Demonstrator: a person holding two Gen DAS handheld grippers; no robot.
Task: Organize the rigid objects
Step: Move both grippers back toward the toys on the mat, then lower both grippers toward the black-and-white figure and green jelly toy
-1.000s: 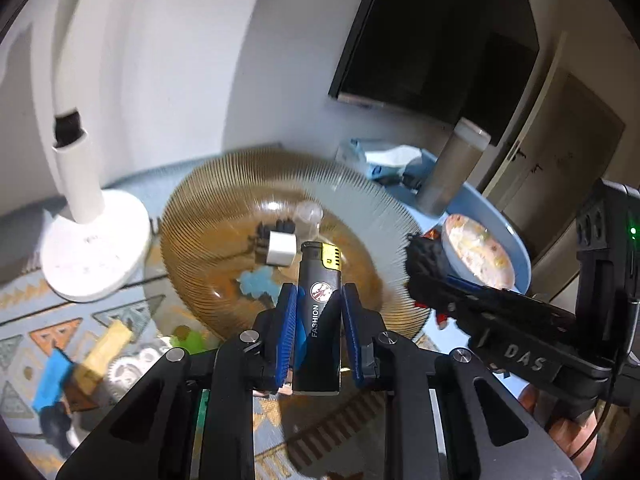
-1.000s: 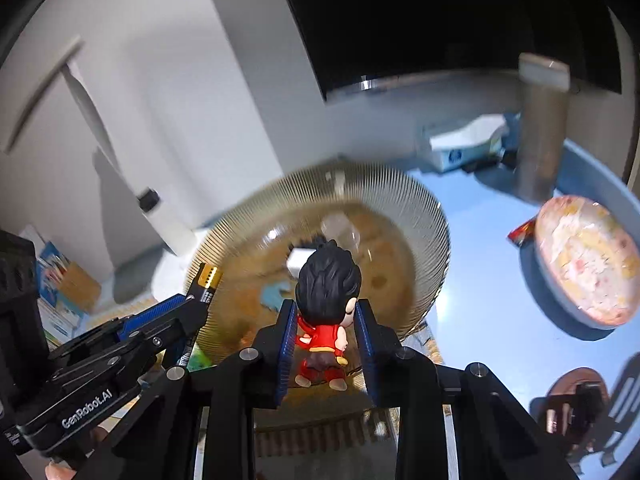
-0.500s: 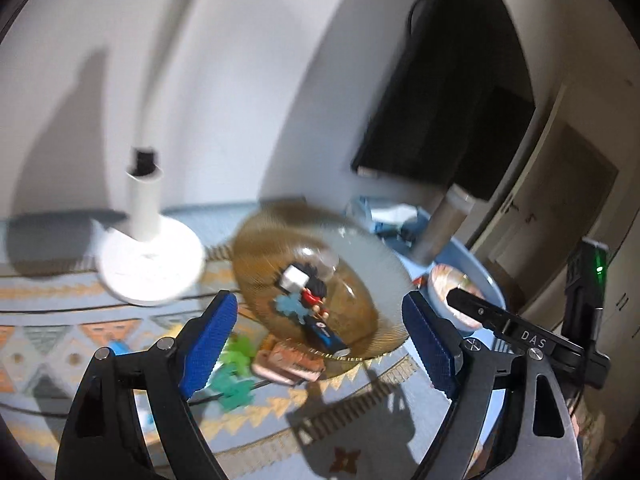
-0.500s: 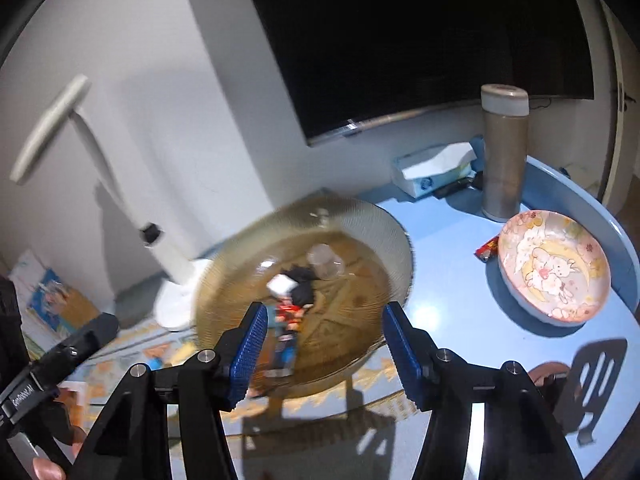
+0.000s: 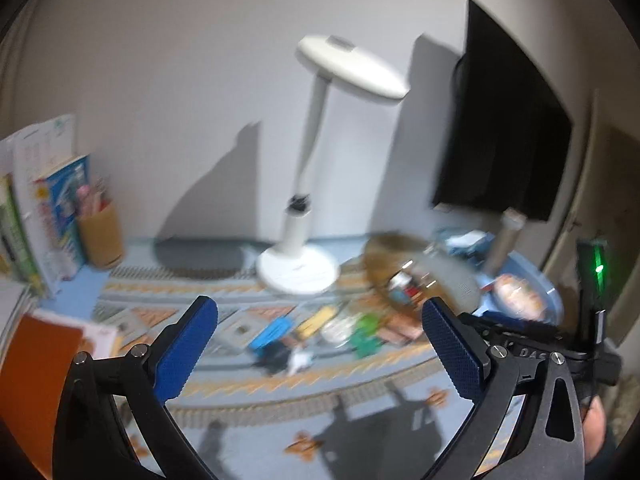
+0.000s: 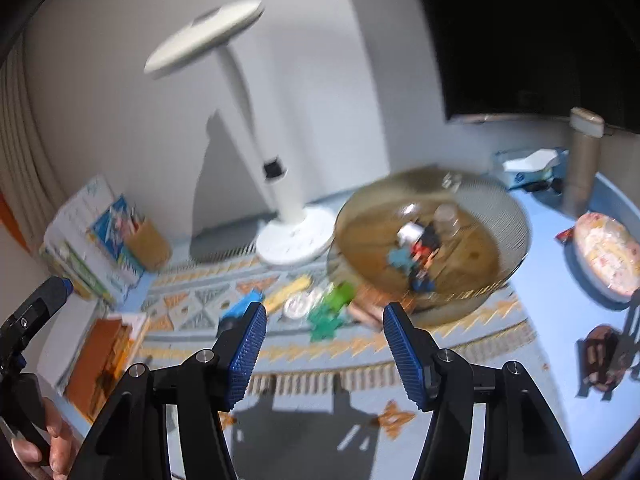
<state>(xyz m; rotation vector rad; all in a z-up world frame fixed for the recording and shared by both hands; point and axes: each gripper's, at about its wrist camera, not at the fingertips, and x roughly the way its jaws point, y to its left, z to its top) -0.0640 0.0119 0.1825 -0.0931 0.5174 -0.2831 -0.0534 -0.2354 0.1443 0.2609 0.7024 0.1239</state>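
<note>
The ribbed amber glass bowl [image 6: 500, 204] stands on the patterned mat and holds a red-clad figurine [image 6: 424, 246], a dark lighter [image 6: 422, 280], a white block [image 6: 408, 234] and a blue piece. In the left wrist view the bowl [image 5: 384, 248] lies far right, blurred. Loose on the mat in front of it are green pieces [image 6: 336, 308], a yellow stick [image 6: 288, 292] and a blue block [image 6: 244, 304]. My left gripper [image 5: 320, 316] hangs above the mat, its jaws opening wide with nothing between them. My right gripper [image 6: 326, 320] is open and empty, above the green pieces.
A white desk lamp [image 6: 292, 240] stands behind the mat. Books and a brown pencil cup [image 5: 100, 232] fill the left, with an orange notebook [image 5: 40, 360] in front. To the right are a pink plate [image 6: 608, 252], a tall tumbler [image 6: 580, 160] and a black screen [image 5: 500, 140].
Both grippers let go of their loads, the lighter and the figurine, which now lie in the bowl. Both opened and drew back from the bowl, the left one swinging far left.
</note>
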